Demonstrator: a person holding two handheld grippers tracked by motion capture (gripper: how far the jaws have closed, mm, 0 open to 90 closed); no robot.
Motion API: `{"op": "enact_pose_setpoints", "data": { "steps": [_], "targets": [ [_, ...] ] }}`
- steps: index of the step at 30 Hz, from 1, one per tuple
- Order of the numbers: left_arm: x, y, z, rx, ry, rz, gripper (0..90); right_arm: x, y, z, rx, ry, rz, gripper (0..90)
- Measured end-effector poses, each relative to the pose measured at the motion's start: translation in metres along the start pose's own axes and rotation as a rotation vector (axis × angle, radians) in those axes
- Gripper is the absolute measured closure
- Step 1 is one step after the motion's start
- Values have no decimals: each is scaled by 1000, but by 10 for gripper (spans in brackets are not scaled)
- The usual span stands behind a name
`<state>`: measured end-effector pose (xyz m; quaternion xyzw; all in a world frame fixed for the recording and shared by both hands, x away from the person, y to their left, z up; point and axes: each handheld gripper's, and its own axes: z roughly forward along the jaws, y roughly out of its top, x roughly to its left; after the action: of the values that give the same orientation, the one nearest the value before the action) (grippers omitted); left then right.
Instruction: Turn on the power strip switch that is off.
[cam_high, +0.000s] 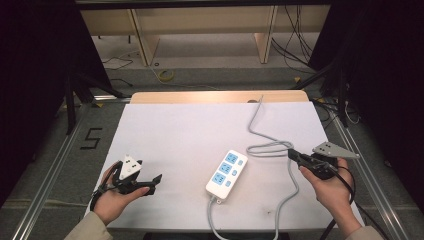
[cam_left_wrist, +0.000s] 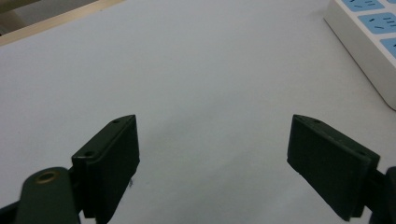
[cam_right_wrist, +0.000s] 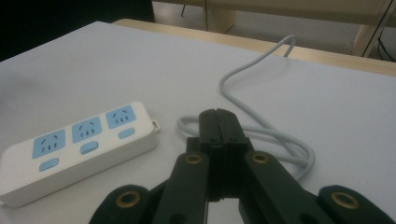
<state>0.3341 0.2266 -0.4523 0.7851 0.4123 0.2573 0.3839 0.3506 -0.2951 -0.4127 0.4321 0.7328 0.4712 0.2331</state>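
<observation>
the right gripper (cam_right_wrist: 218, 122), jaws closed on nothing, hovers by the grey cable (cam_right_wrist: 280, 149); open it before gripping. the left gripper (cam_left_wrist: 212, 154) is wide open, empty, near the power strip (cam_high: 227, 174).

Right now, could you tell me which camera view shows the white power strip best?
The high view: the whole power strip lies on the table with its cord. The right gripper view also shows its three blue sockets, closer but at an angle. The left gripper view catches just one corner.

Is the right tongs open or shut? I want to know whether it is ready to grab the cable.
Shut. In the right gripper view, the right tongs has its two black jaws pressed flat together with nothing between them, above the grey cable.
</observation>
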Motion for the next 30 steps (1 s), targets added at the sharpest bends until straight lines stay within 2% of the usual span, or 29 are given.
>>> {"op": "enact_pose_setpoints", "data": {
  "steps": [30],
  "targets": [
    [-1,0,1,-4,-4,1,164,27,5,18,30,83,-58,900]
  ]
}}
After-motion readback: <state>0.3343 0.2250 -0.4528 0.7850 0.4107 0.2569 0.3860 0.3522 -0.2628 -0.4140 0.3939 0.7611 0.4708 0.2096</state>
